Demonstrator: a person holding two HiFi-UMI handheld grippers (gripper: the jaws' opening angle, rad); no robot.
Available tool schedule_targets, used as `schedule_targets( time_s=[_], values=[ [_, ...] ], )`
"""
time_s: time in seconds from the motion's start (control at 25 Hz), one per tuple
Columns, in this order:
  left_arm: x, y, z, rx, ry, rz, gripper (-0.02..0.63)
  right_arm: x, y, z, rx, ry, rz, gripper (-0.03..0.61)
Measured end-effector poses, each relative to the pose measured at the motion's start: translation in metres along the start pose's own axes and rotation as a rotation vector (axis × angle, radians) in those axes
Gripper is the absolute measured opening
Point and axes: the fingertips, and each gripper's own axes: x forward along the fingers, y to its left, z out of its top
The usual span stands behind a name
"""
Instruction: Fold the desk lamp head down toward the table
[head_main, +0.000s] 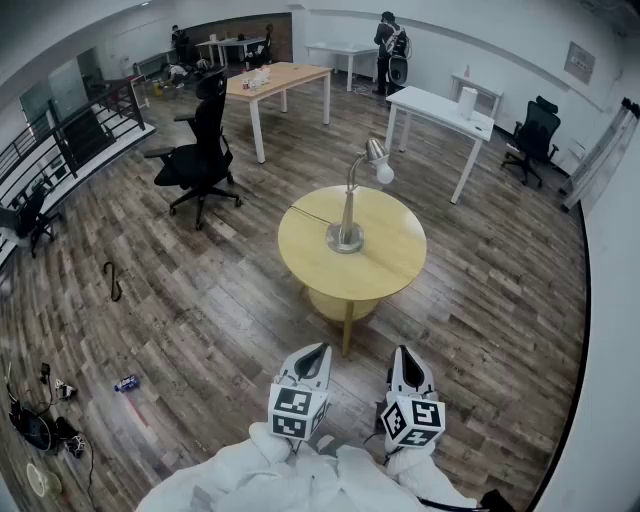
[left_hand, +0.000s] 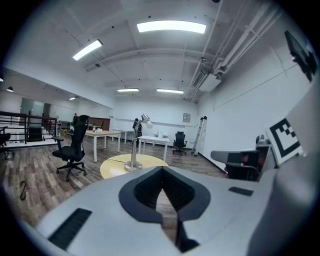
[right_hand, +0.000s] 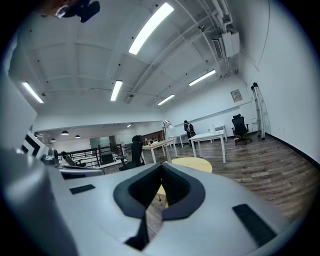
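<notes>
Head view: a round table (head_main: 392, 262) with a smooth pale-yellow wooden top stands at mid-frame on a floor of grey-brown wooden planks (head_main: 200, 310). Left of the tabletop's centre stands the silver metal desk lamp (head_main: 349, 205). Its disc base is flat on the wood and its slim stem is upright. The ribbed neck curves over at the top, so the small rounded head sits raised toward the upper right. A thin dark cable (head_main: 305, 215) runs from the base to the table's left edge. At the bottom edge, white sleeves (head_main: 290, 480) hold the left claw (head_main: 319, 351) and the right claw (head_main: 403, 352) side by side. Both are short of the table and well apart from the lamp. Each has glossy white shells, black inner pads and a cube with square black-and-white markers. A black mesh-backed office chair (head_main: 200, 150) stands at the upper left.

Left gripper view: the left claw (left_hand: 162, 172) is closed, its ribbed black pads meeting in a narrow seam with nothing between them. The lamp (left_hand: 134, 150) and the yellow tabletop (left_hand: 115, 166) lie beyond the tips, just left of centre.

Right gripper view: the right claw (right_hand: 161, 167) is likewise closed and empty. The tabletop (right_hand: 195, 163) shows beyond it, with the lamp's stem (right_hand: 168, 145) rising above the tips.
</notes>
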Motion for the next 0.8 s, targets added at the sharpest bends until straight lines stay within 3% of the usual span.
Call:
schedule_targets(
  time_s=[0.24,0.8],
  values=[
    [0.016,-0.012,0.0,0.008,0.008,-0.012,0.002,0.011,-0.016,0.0,0.01,0.003,0.003,0.011],
    [0.08,0.01,0.013,0.002,0.019,-0.02,0.002,0.074,-0.043,0.01,0.01,0.006,-0.007,0.011]
  ],
)
